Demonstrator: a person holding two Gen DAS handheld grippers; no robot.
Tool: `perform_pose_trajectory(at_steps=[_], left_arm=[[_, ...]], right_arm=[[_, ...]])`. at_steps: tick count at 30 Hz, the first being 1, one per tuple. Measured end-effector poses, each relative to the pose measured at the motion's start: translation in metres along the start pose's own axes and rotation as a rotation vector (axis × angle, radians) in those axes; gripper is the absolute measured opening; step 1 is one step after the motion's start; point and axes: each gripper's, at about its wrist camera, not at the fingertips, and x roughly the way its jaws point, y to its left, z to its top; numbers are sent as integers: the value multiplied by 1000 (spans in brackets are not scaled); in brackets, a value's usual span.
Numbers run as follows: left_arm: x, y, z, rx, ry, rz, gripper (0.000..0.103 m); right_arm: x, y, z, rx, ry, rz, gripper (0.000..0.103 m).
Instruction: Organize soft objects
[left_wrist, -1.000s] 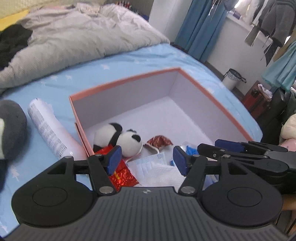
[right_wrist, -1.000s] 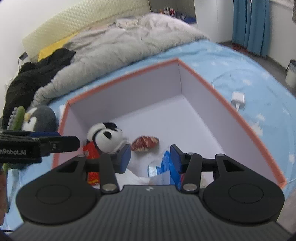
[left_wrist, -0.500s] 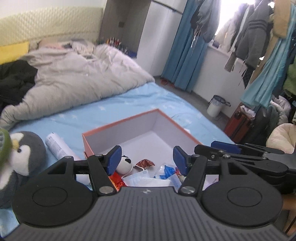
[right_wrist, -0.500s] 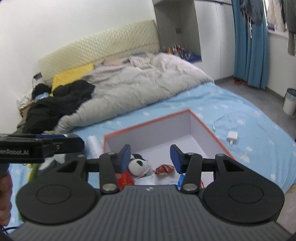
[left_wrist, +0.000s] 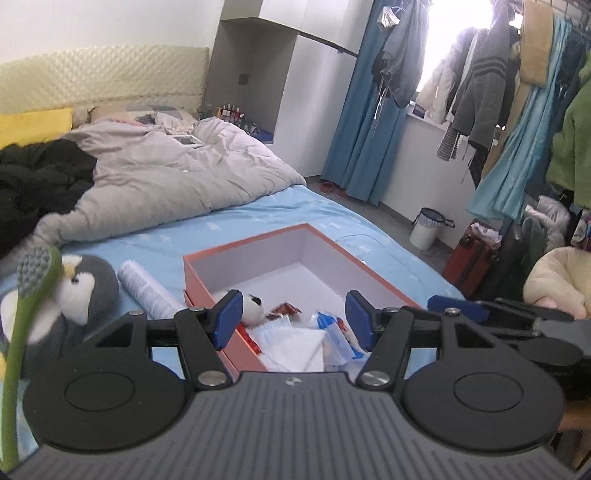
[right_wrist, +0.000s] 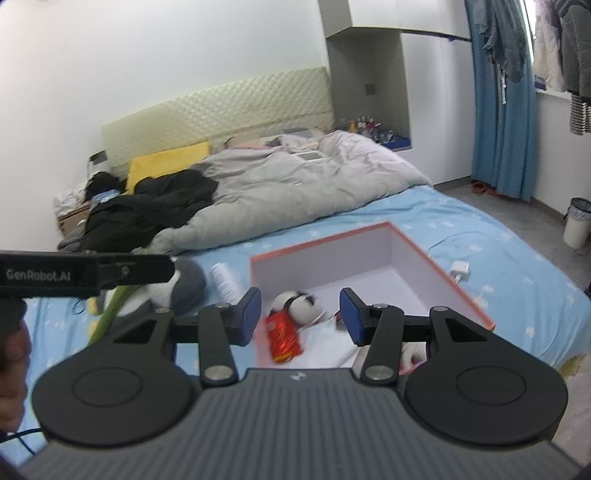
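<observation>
An orange-rimmed box (left_wrist: 258, 245) with a white inside lies on the blue bed; it also shows in the right wrist view (right_wrist: 458, 280). In it are a panda plush (right_wrist: 301, 303), a red snack packet (right_wrist: 282, 335), white cloth (left_wrist: 295, 349) and blue-white packets (left_wrist: 332, 328). A grey penguin plush (left_wrist: 86, 291) lies left of the box, beside a white roll (left_wrist: 146, 293) and a green long-handled brush (left_wrist: 26, 306). My left gripper (left_wrist: 291, 320) is open and empty, high above the box's near end. My right gripper (right_wrist: 300, 316) is open and empty, likewise raised.
A grey duvet (left_wrist: 173, 173) and black clothes (right_wrist: 155, 206) cover the head of the bed. A white charger (right_wrist: 460, 267) lies right of the box. A white bin (left_wrist: 426, 229), a red suitcase (left_wrist: 469, 264) and hanging clothes (left_wrist: 480, 88) stand to the right.
Both grippers have pulled up and back from inside the box, so the whole bed and room come into view. Both stay open and empty.
</observation>
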Motion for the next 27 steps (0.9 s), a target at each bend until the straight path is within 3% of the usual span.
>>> perform_pose_trajectory(at_steps=[5, 11, 27], left_arm=[[-20, 3, -24, -67, 9, -4, 67], [-34, 3, -46, -56, 28, 24, 67], [-44, 1, -64, -49, 53, 30, 67]], right_arm=[[-15, 5, -13, 21, -1, -8, 50], [-27, 16, -31, -1, 0, -29, 50], [-44, 23, -56, 11, 21, -73, 50]])
